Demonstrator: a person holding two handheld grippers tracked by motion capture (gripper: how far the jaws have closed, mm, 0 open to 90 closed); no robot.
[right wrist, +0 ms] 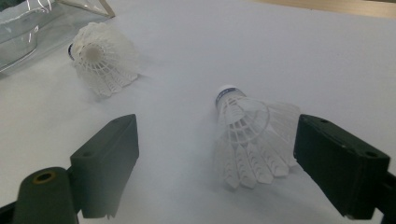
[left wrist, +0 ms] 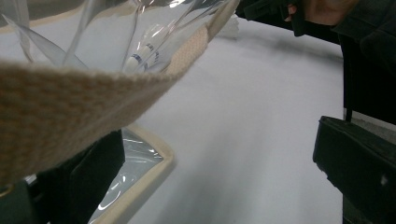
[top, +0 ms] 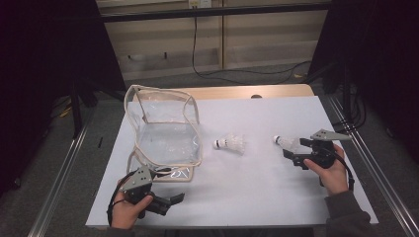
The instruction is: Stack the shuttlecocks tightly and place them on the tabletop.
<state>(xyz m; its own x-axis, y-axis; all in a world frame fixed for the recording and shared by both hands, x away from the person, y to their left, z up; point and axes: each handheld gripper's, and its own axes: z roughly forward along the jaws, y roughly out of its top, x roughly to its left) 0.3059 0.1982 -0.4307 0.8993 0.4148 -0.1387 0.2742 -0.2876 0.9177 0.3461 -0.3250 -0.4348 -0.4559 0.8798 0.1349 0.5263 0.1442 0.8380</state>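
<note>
I see my two handheld grippers, left gripper (top: 170, 201) and right gripper (top: 291, 150), both matte black, each topped with a grey three-cornered plate. Blocky black jaws carry small screw holes. A black cable trails from each. My right sleeve (top: 348, 215) is dark grey.

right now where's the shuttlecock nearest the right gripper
In the high view that shuttlecock lies on the table's right side, between the open jaws of the right gripper, right of the other shuttlecock.
</note>
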